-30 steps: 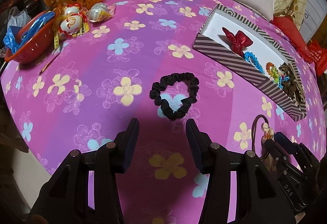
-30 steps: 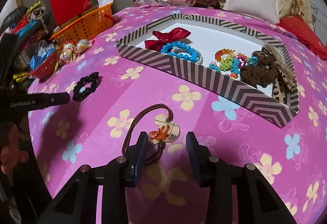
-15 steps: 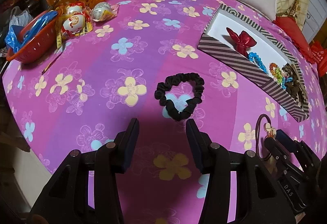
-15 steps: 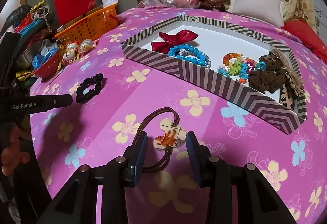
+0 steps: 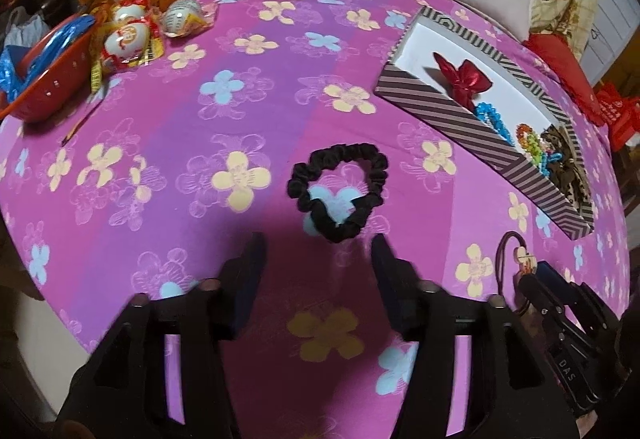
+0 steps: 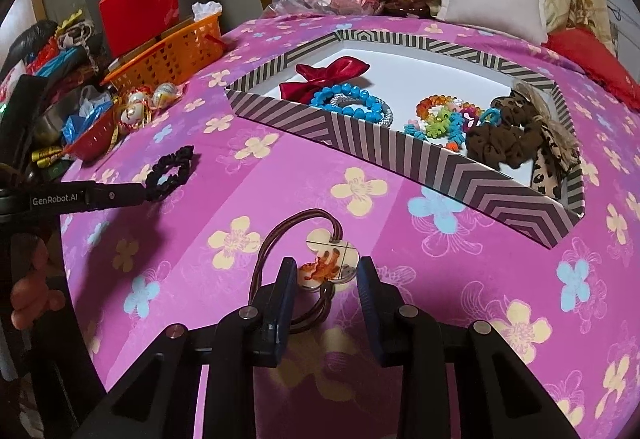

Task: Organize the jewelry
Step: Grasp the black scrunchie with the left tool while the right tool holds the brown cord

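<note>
Since a second ago the left gripper (image 5: 318, 255) has spread its jaws wider and they are opening yet, with nothing between them; the black scrunchie (image 5: 338, 191) lies on the pink flowered cloth (image 5: 168, 143) just beyond their tips, at the centre of the left wrist view. The right gripper (image 6: 326, 277) has narrowed meanwhile and is closing, its fingers flanking the flower charm of the brown hair tie (image 6: 328, 259), which sits at the lower centre of the right wrist view; whether the pads press the charm yet I cannot tell. Only the right view shows the whole inside of the striped box (image 6: 400, 155) at upper right: a red bow (image 6: 324, 77), a blue bead bracelet (image 6: 348, 105), coloured bands and brown scrunchies. The left view alone shows the right gripper from the side, at its lower right corner. Both grippers point steeply down at the cloth.
</note>
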`<action>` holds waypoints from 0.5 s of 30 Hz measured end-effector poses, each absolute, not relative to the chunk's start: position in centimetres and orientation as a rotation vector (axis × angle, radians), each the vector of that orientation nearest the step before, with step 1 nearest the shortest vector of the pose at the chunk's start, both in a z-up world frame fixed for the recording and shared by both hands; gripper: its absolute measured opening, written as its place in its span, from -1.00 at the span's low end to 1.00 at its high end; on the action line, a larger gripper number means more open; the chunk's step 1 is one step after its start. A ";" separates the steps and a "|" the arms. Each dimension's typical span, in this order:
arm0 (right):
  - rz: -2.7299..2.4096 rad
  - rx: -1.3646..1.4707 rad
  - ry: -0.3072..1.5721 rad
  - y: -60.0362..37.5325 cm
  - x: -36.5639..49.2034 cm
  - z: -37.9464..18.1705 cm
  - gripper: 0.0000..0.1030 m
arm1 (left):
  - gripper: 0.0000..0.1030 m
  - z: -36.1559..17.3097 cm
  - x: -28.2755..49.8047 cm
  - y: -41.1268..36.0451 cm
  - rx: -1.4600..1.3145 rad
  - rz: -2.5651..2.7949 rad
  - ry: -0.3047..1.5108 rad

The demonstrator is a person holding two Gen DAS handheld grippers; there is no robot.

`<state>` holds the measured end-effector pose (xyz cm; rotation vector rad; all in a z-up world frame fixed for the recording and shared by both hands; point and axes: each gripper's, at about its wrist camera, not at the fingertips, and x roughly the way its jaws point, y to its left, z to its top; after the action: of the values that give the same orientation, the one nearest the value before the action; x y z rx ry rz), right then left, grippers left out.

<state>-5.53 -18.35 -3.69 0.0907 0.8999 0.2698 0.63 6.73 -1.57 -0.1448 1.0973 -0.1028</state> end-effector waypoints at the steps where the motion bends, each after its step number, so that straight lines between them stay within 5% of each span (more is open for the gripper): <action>1: 0.271 0.090 0.900 -18.3 -5.5 -3.7 -0.42 | 0.20 -1.5 0.7 6.6 -0.150 -0.108 1.091; 15: 0.273 0.055 0.882 -17.8 -5.3 -3.7 -0.30 | 0.19 -2.0 2.3 2.9 0.049 -0.088 1.033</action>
<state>-5.30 -17.81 -3.72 0.0548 0.8816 0.2729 2.32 2.87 -2.01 0.0487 1.0328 -0.0879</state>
